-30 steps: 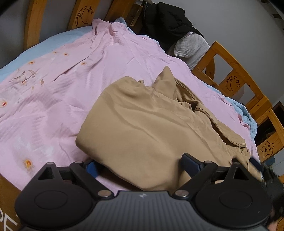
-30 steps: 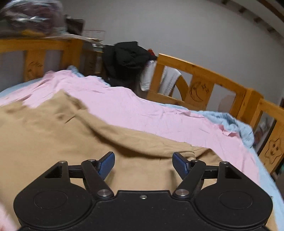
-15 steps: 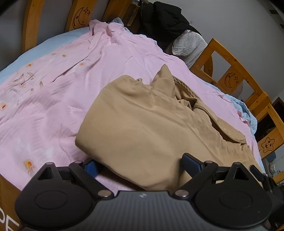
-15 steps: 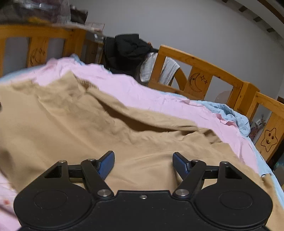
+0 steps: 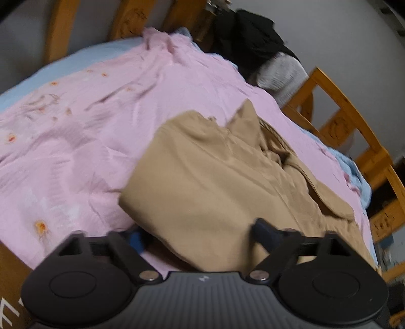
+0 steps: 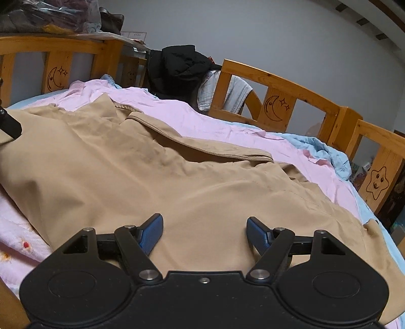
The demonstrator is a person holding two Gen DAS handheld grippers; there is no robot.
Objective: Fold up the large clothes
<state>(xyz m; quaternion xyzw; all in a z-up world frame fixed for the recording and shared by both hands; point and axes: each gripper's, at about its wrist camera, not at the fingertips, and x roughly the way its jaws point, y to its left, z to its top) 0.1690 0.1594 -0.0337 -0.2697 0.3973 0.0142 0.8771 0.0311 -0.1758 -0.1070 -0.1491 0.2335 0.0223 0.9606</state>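
Note:
A large tan garment (image 5: 215, 189) lies loosely folded on the pink sheet (image 5: 76, 126) of a bed. My left gripper (image 5: 200, 232) is at the garment's near edge and its jaws are closing. A thick fold lies between them, and the left pad is partly hidden under the cloth. In the right wrist view the same tan garment (image 6: 126, 164) spreads wide, a collar flap lying across it. My right gripper (image 6: 205, 232) hovers open just over its near part, with nothing pinched between the blue pads.
A wooden bed rail (image 6: 291, 93) with moon and star carvings runs along the far side. A black jacket (image 6: 182, 65) and a pale cloth (image 6: 235, 93) hang over it. A blue sheet (image 6: 329, 151) bunches at the right. Bags (image 6: 50, 15) sit on a shelf behind the headboard.
The left jaws have narrowed around the garment's near fold, and that view is now blurred. The right gripper has moved forward and lower over the garment, still open.

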